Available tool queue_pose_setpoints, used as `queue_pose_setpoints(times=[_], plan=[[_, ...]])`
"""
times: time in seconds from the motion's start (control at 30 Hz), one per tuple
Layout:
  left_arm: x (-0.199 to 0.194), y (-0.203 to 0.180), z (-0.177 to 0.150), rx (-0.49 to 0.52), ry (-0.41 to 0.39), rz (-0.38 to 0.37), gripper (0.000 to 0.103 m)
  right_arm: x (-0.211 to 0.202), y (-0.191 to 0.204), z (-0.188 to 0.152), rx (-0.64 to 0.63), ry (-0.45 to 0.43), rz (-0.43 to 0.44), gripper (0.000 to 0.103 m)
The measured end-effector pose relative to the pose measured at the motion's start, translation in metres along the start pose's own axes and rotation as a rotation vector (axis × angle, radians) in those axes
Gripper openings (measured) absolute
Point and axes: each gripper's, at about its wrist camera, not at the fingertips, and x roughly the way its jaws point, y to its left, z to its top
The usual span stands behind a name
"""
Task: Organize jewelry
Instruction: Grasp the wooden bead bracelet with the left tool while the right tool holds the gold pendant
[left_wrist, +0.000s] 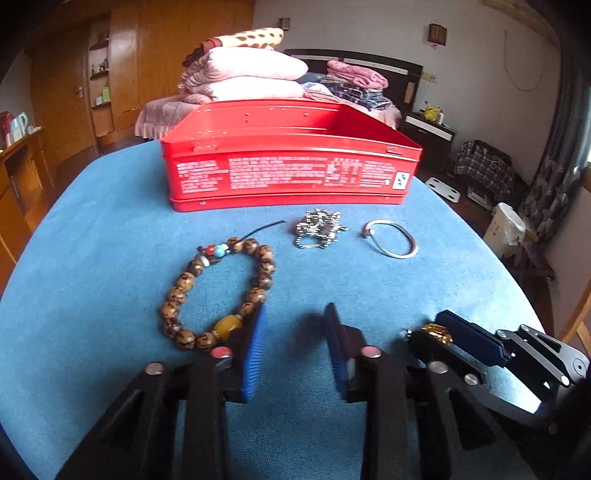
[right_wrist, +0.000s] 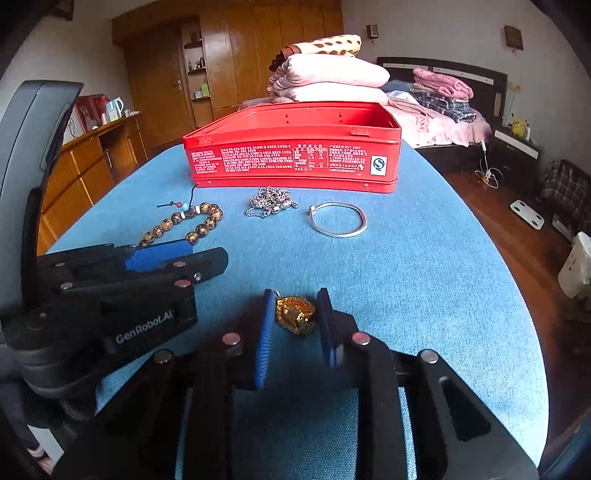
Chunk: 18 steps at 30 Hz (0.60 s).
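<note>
On the blue cloth table (right_wrist: 424, 280), far side: open red tin box (right_wrist: 295, 155), no lid on it, interior not visible from either view. Just in front of the box, three pieces in a row: wooden bead bracelet (left_wrist: 221, 291) on the left, silver chain pile (left_wrist: 319, 229) in the middle, silver bangle (left_wrist: 391, 238) on the right. They lie apart, none touching the box.

Nothing sits between the gripped piece and the box except that row of jewelry.

Left gripper (left_wrist: 295, 343): jaws spread wide, nothing between them, low over the cloth. Its left blue pad (left_wrist: 255, 354) sits at the near edge of the bead bracelet; whether it touches I cannot tell.

Right gripper (right_wrist: 295, 321): jaws narrowed around a gold ornament (right_wrist: 295, 314), near edge of the table, well apart from the box. Both pads look in contact with it or nearly so; reads as a grasp. Whether it is off the cloth, cannot tell.

Background: bed with folded pink quilts (right_wrist: 328, 79), wooden wardrobe (right_wrist: 229, 62).
</note>
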Motion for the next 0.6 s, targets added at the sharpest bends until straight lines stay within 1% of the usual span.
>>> queue_pose_setpoints(times=[0.03, 0.1, 0.17, 0.23, 0.3, 0.33, 0.47, 0.6], plan=[[-0.001, 0.003, -0.001, -0.012, -0.002, -0.001, 0.012, 0.0, 0.0, -0.001, -0.005, -0.003, 0.0, 0.022], [-0.001, 0.009, -0.003, -0.034, -0.004, -0.017, 0.0, -0.003, 0.002, -0.003, -0.027, -0.01, -0.013, 0.022], [-0.004, 0.012, -0.005, -0.055, -0.011, -0.038, 0.0, -0.006, 0.001, -0.005, -0.02, -0.014, -0.012, 0.022], [-0.008, 0.015, -0.008, -0.071, -0.026, -0.05, 0.0, -0.01, -0.004, -0.004, 0.009, -0.021, 0.01, 0.021], [-0.016, 0.02, -0.009, -0.089, -0.06, -0.084, 0.0, -0.017, -0.01, -0.002, 0.031, -0.04, 0.015, 0.021], [-0.022, 0.023, -0.011, -0.097, -0.077, -0.085, 0.0, -0.02, -0.012, 0.0, 0.033, -0.05, 0.014, 0.021], [-0.05, 0.037, -0.013, -0.143, -0.166, -0.146, 0.0, -0.034, -0.018, 0.008, 0.052, -0.094, 0.024, 0.021], [-0.073, 0.043, -0.008, -0.152, -0.229, -0.165, 0.0, -0.041, -0.019, 0.018, 0.057, -0.12, 0.031, 0.021]])
